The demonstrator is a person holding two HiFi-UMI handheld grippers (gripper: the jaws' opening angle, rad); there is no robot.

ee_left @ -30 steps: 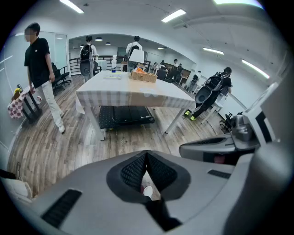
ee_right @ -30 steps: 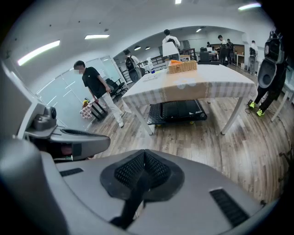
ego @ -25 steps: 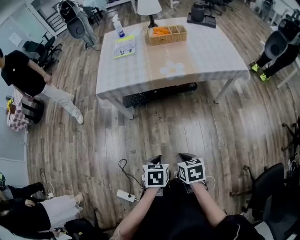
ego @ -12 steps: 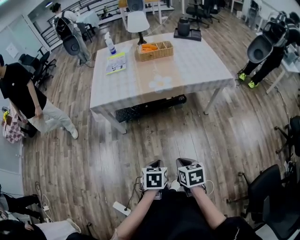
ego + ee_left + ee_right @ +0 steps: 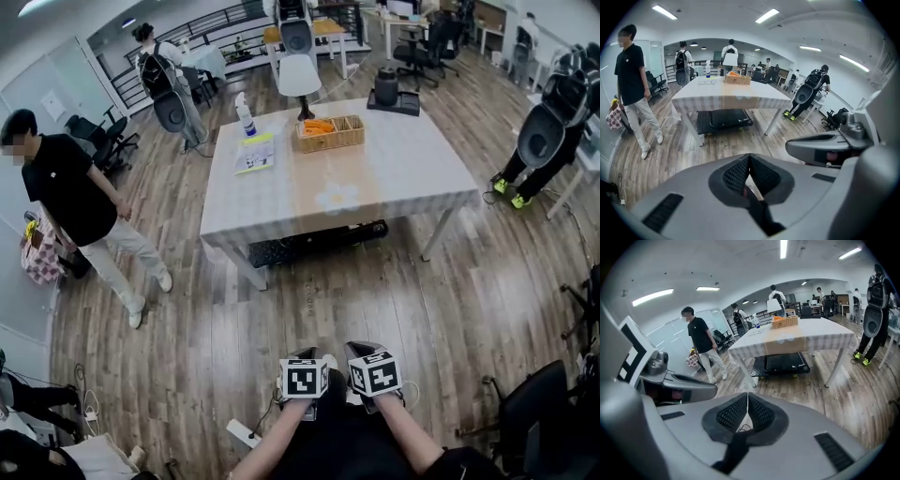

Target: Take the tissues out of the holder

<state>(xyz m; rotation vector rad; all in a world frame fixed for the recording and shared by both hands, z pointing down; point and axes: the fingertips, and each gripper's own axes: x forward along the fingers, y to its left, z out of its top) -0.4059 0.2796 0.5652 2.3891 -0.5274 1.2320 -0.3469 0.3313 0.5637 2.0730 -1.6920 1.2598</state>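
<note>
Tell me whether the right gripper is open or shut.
Shut: on the right gripper the pads meet at their tips, with nothing between them.

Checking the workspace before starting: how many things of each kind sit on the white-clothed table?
Woven wicker basket: 1
White plastic spray bottle: 1
Flat yellow-green packet: 1
Black pot-like object, far edge: 1
Total: 4

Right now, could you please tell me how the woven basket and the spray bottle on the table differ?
The tan woven basket is low and wide; the white spray bottle is tall and slim. The basket is open-topped, with something orange inside; the bottle is capped by a spray head. Both stand upright on the far part of the pale-clothed table.
</note>
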